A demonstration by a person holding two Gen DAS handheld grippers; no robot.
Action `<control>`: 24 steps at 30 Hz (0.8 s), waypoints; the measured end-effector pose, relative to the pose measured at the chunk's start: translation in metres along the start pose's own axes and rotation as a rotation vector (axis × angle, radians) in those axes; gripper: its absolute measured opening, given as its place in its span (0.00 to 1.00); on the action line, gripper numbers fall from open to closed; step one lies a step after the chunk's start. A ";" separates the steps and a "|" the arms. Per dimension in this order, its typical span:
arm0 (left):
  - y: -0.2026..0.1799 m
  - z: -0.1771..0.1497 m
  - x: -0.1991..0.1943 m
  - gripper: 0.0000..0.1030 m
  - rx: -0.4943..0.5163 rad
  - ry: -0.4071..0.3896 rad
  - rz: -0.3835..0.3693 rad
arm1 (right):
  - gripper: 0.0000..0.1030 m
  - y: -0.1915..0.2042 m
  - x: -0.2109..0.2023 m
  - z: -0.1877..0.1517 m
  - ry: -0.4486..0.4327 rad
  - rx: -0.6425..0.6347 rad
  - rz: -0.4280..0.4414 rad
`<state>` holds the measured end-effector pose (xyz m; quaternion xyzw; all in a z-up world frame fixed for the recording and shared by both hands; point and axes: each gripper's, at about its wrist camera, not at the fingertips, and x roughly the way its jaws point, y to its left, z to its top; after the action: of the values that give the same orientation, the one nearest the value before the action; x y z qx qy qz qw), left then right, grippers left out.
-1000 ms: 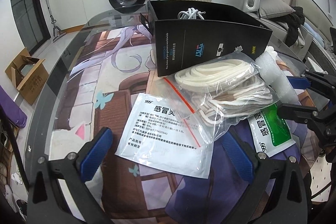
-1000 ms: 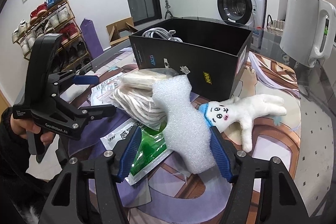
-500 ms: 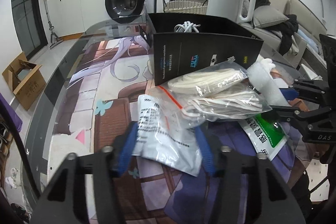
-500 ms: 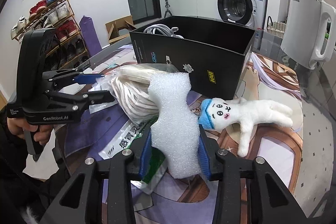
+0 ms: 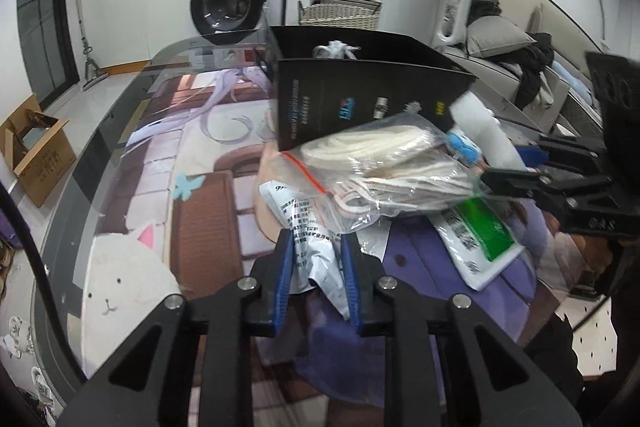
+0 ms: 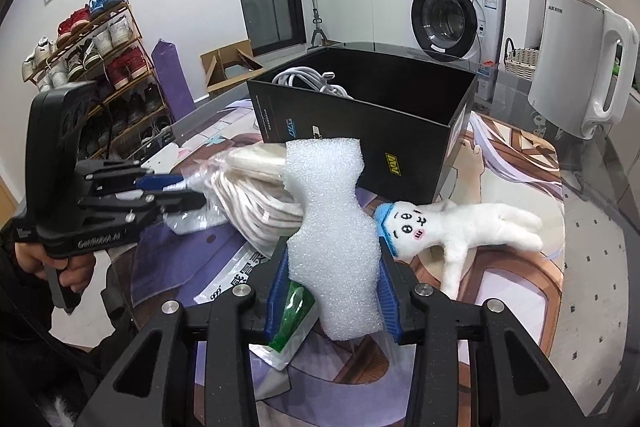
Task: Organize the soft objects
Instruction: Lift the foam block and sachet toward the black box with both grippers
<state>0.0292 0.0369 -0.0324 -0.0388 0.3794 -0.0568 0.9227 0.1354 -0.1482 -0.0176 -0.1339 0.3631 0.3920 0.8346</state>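
Two grippers pinch our soft goods: at lower centre the left gripper (image 5: 318,281), jaws just closing, clamps a white sachet (image 5: 310,243); the right gripper (image 6: 334,291) squeezes a foam block (image 6: 332,247). Beyond, mid-frame, stands the black box (image 6: 372,143).

A glass-topped table (image 6: 592,187) with a cartoon-printed mat (image 5: 200,155) under the glass carries everything. On it, a black box (image 6: 360,131) sits at twelve o'clock, a white kettle (image 6: 580,67) at two, a white plush toy (image 6: 460,227) at three, and medicine packets (image 5: 476,239) at centre.
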 end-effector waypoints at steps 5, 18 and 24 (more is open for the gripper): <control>0.000 -0.004 -0.009 0.17 0.001 -0.001 -0.012 | 0.38 -0.002 -0.003 0.001 -0.011 0.005 -0.008; 0.019 -0.007 -0.032 0.15 -0.060 -0.046 -0.008 | 0.38 -0.005 -0.013 0.004 -0.056 0.004 -0.025; 0.019 -0.005 -0.039 0.15 -0.059 -0.066 -0.021 | 0.38 -0.005 -0.017 0.005 -0.067 0.006 -0.027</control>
<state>-0.0005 0.0605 -0.0112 -0.0719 0.3499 -0.0541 0.9325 0.1343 -0.1586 -0.0027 -0.1232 0.3344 0.3841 0.8518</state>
